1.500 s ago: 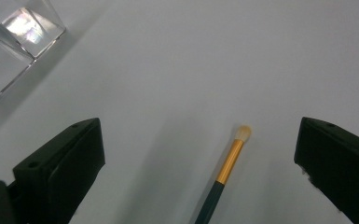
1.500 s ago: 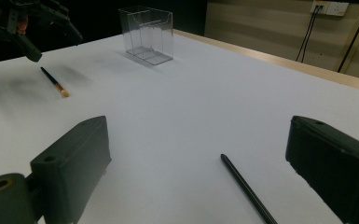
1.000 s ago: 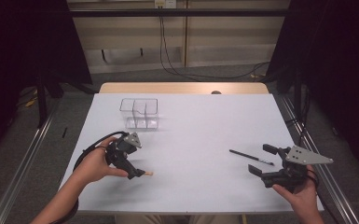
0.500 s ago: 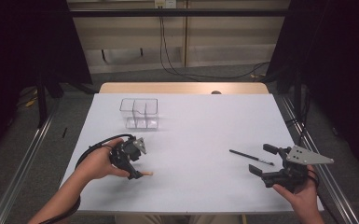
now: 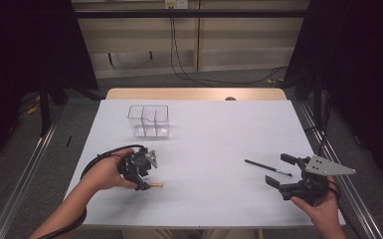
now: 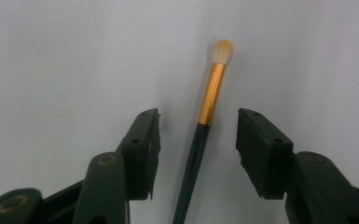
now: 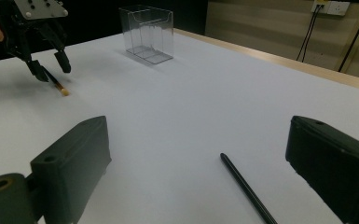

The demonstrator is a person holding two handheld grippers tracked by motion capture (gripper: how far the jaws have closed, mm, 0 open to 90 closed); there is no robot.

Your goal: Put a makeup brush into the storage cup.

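My left hand-held gripper (image 6: 198,128) is tipped down over a makeup brush (image 6: 204,121) that lies flat on the white desk (image 5: 214,144). Its jaws stand apart on either side of the handle, with a clear gap on both sides, so nothing is clamped. The brush has a slim, dark green-black handle, a bright gold metal ferrule above it, and a small rounded tuft of pale peach bristles at the tip. The tuft points away from me along the line of the jaws, and the handle runs back down between them and out of the bottom of the left gripper view. In the high view the brush (image 5: 153,185) sits near the front left part of the desk, its light tip poking out just to the right of my left hand-held gripper (image 5: 142,183).

My right hand-held gripper (image 5: 281,170) hovers at the front right of the desk with its jaws spread wide and nothing between them. A thin black pen (image 5: 267,168) lies just beside it on the desk, slanting between the two jaws without touching them; in the right gripper view the pen (image 7: 247,189) runs toward the bottom edge.

A clear plastic organiser (image 5: 148,120) with compartments stands upright toward the back left of the desk, well apart from the brush and both of my hands.
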